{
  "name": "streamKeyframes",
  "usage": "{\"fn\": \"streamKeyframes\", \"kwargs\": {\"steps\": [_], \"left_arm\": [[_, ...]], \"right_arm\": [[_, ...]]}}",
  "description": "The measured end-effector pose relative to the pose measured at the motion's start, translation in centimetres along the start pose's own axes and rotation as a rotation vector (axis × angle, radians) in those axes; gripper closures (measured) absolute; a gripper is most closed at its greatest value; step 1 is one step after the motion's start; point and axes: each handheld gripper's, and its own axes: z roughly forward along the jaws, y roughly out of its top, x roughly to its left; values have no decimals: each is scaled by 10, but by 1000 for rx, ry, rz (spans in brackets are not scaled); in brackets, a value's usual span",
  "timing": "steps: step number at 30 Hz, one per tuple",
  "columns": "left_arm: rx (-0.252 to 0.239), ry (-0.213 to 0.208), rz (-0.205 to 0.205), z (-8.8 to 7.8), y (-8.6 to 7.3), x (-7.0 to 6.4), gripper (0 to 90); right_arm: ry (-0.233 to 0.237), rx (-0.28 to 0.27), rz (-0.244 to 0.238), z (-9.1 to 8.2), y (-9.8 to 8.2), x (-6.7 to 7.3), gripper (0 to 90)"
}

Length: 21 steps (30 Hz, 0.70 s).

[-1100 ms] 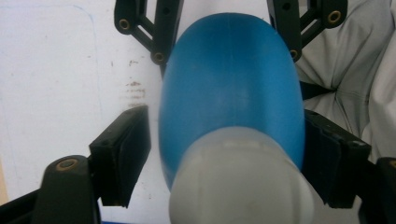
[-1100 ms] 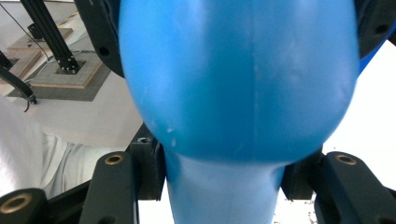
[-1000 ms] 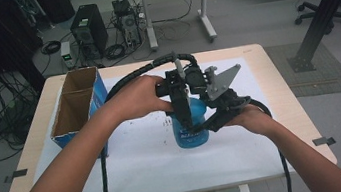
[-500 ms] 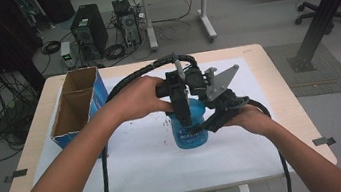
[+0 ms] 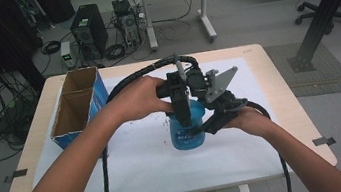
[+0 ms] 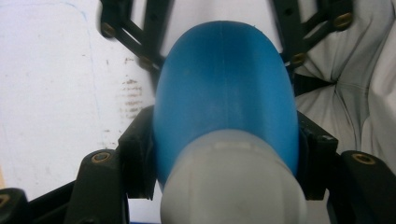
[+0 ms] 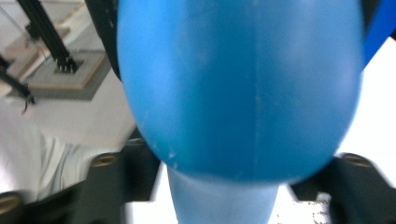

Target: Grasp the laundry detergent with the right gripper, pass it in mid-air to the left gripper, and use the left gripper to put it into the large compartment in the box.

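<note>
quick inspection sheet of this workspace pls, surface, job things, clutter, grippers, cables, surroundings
surface: wooden table under a white sheet with faint brown marks.
job's things: blue bottle upright mid-table; its pale cap sits between the left gripper's jaws.
clutter: open cardboard box with blue sides, two compartments, at the table's left edge; contents cannot be told.
grippers: left gripper over the bottle's top, shut on it; right gripper clamps the bottle's side.
cables: black cable arcs behind the hands; another drops off the front edge.
surroundings: computer tower, floor wiring, desk legs, office chair base.
</note>
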Motion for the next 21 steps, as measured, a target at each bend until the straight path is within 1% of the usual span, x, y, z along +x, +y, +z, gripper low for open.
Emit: {"fn": "streamKeyframes", "kwargs": {"steps": [2, 4, 6, 7, 10, 11, 12, 14, 16, 17, 18, 21], "left_arm": [[1, 8, -9, -1, -2, 0, 380], [3, 15, -25, -4, -4, 1, 380], [0, 22, -42, -8, -7, 3, 380], [1, 24, -48, -10, -8, 3, 380], [3, 33, -82, -16, -12, 6, 380], [9, 36, -105, -19, -15, 9, 380], [11, 38, -118, -21, -16, 10, 379], [13, 45, -145, -25, -20, 13, 379], [12, 51, -184, -29, -24, 17, 379], [11, 56, -212, -32, -27, 20, 379], [11, 61, -226, -34, -29, 22, 379], [12, 81, -289, -40, -36, 28, 378]], "right_arm": [[-18, -11, 29, -3, -1, 1, 223], [-30, -3, 45, -7, -4, 0, 155], [-59, 9, 72, -12, -8, 0, 103], [-74, 13, 90, -17, -11, -1, 99], [-104, 25, 109, -29, -16, -1, 79], [-123, 36, 114, -33, -17, -1, 63], [-156, 55, 123, -41, -18, -2, 53], [-198, 84, 123, -50, -19, -2, 39], [-231, 109, 128, -58, -21, -2, 33], [-243, 119, 132, -63, -22, -2, 33], [-257, 135, 131, -68, -22, -3, 33], [-288, 169, 131, -79, -22, -3, 29]]}}
